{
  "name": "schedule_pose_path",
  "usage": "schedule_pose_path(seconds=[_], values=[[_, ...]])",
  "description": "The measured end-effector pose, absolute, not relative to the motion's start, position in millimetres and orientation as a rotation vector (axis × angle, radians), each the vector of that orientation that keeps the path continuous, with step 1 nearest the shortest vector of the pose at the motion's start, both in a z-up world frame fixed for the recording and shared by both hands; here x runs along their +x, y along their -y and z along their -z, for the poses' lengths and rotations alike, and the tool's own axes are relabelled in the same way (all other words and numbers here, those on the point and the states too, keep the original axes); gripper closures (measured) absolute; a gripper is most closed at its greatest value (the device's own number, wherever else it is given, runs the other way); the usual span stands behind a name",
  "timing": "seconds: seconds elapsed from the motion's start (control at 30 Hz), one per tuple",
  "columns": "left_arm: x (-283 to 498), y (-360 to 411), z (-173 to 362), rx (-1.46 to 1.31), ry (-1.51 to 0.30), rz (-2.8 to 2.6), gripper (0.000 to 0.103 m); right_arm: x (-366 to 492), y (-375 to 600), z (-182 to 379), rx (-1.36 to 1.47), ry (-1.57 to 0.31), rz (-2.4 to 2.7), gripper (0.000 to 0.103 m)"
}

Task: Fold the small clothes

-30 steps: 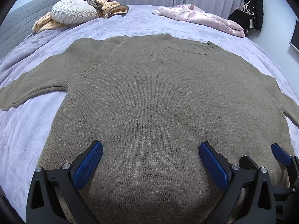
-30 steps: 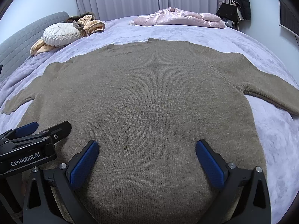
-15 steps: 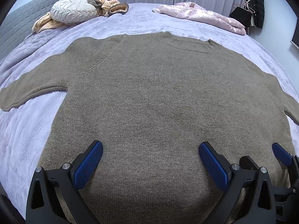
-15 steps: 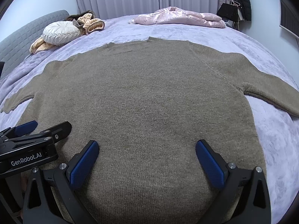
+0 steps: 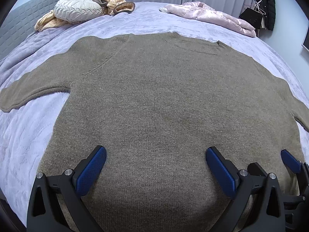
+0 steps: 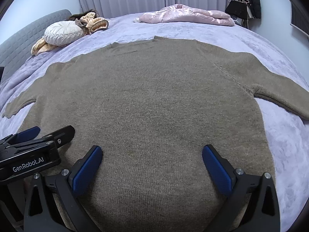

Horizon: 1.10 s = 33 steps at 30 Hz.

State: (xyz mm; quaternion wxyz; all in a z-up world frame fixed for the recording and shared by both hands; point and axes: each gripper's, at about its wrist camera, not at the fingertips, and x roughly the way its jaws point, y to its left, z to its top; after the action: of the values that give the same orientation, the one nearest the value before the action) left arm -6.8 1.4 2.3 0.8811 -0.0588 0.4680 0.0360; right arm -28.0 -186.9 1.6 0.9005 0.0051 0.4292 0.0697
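We've got the left gripper [image 5: 156,164] spread wide over the hem end of the flat brown knit sweater [image 5: 164,100] on the lilac plush bedspread [image 5: 23,135], gripping nothing. Right gripper [image 6: 152,163] just beside it: same deal, wide apart, empty.

A bed [image 5: 146,22] covered by a lavender plush blanket carries everything. A brown knit sweater [image 5: 164,100] lies flat across it, sleeves spread to both sides. Near the grey headboard sit a round white pleated cushion [image 5: 77,8] and crumpled tan clothing [image 5: 115,4]; a pink padded jacket [image 5: 210,17] lies at the far edge
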Motion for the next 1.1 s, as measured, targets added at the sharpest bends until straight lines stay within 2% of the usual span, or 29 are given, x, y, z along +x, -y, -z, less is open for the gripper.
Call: schedule_pose_path(seconds=[0.37, 0.6, 0.77, 1.1], values=[[-7, 3, -4, -0.090, -0.983, -0.091, 0.000, -30, 185, -2, -0.005, -0.880, -0.134, 0.000], [6, 8, -10, -0.036, -1.091, -0.108, 0.000, -26, 180, -5, -0.052, -0.930, -0.127, 0.000], [6, 15, -27, 0.021, -1.081, -0.102, 0.000, -17, 181, -16, -0.082, -1.020, -0.177, 0.000], [7, 35, -76, 0.053, -1.010, -0.091, 0.000, -19, 208, -66, -0.052, -0.934, -0.102, 0.000]])
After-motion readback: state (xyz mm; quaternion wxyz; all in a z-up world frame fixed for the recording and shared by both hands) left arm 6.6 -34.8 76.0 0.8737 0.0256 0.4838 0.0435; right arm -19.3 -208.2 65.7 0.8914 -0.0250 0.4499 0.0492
